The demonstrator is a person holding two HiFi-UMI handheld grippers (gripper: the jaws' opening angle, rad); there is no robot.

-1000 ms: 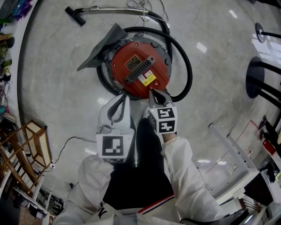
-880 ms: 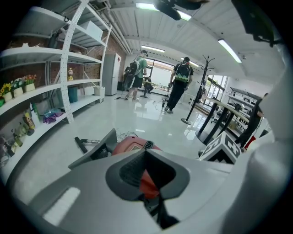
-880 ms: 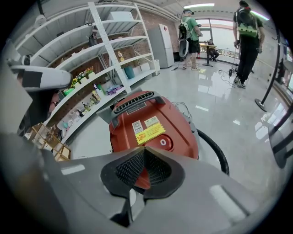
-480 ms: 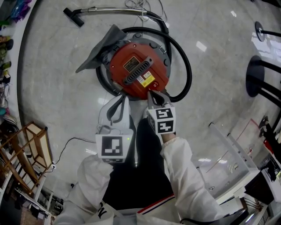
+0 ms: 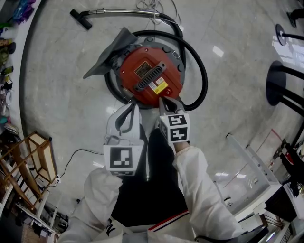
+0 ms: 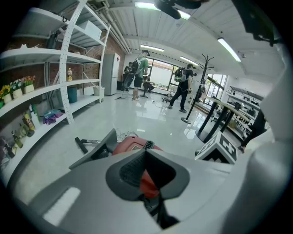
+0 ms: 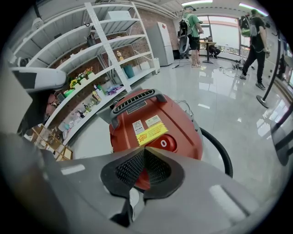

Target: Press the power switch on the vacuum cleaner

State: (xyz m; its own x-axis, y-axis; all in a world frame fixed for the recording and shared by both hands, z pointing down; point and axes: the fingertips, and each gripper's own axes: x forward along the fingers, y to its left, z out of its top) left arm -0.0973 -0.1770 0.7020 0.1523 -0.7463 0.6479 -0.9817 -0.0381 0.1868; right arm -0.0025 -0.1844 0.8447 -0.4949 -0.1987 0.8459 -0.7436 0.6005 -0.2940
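While left gripper (image 5: 135,106) and right gripper (image 5: 164,100) are closed and empty, the round, glossy red vacuum cleaner (image 5: 129,78) lies with its slotted handle (image 5: 151,76) running diagonally away rightward.

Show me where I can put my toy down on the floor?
Bare floor lies left of the vacuum, out to the shelves, and right of the hose toward the black stand base. It is crowded at the vacuum: the hose loops round it, the wand lies beyond it, and the left gripper and right gripper sit at its near edge.

Glossy pale floor (image 5: 57,95), white shelving (image 6: 50,54) (brick wall (image 6: 110,43) behind).
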